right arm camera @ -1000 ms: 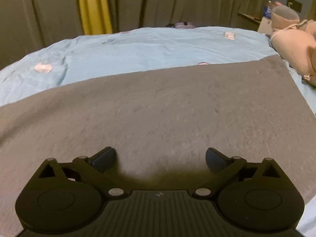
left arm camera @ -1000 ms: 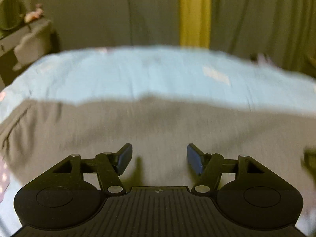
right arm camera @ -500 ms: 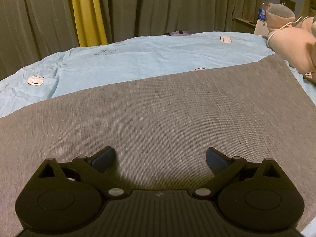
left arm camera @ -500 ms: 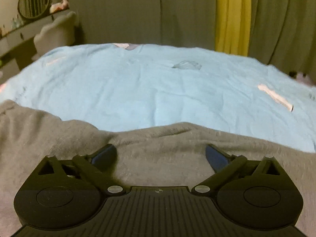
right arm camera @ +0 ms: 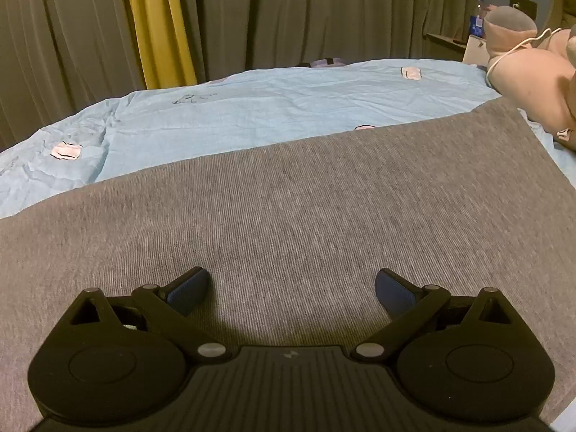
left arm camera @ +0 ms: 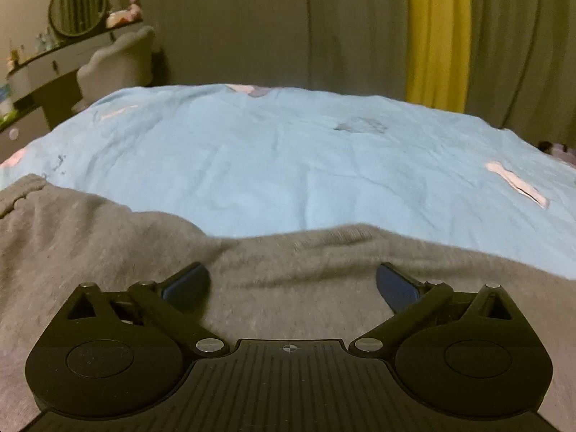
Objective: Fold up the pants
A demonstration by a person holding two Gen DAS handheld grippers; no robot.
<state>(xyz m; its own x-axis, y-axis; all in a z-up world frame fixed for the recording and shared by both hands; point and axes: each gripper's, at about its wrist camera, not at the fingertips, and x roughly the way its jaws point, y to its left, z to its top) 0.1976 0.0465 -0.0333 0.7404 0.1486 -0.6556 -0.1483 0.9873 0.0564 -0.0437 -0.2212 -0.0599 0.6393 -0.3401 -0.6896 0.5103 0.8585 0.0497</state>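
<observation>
Your left gripper (left arm camera: 292, 282) hangs with its jaws spread wide and nothing between them, tilted down over the grey knitted pants (left arm camera: 108, 252), and your right gripper (right arm camera: 292, 288) hangs in the same spread, empty way over another stretch of the same cloth.

The pants lie flat on the bed, along its near side, with their length running across in front of you from one gripper to the other. In the left view the far edge of the cloth is close: it rises in a soft rumpled hump just ahead of the blue fingertips (left arm camera: 394, 284), with a few shallow creases behind it. In the right view the cloth is smooth and wide, its far edge well ahead of the gripper and its corner off to the right, near a pinkish stuffed toy (right arm camera: 529, 82).

So your left hand looks nearer to a graspable edge. I judge the coming fold turns on that edge: you would pinch the hump straight ahead, while the right must reach further forward for its own edge.

Beyond the pants spreads the pale blue bedsheet (left arm camera: 288, 165), then grey curtains with one yellow panel (left arm camera: 437, 32).
</observation>
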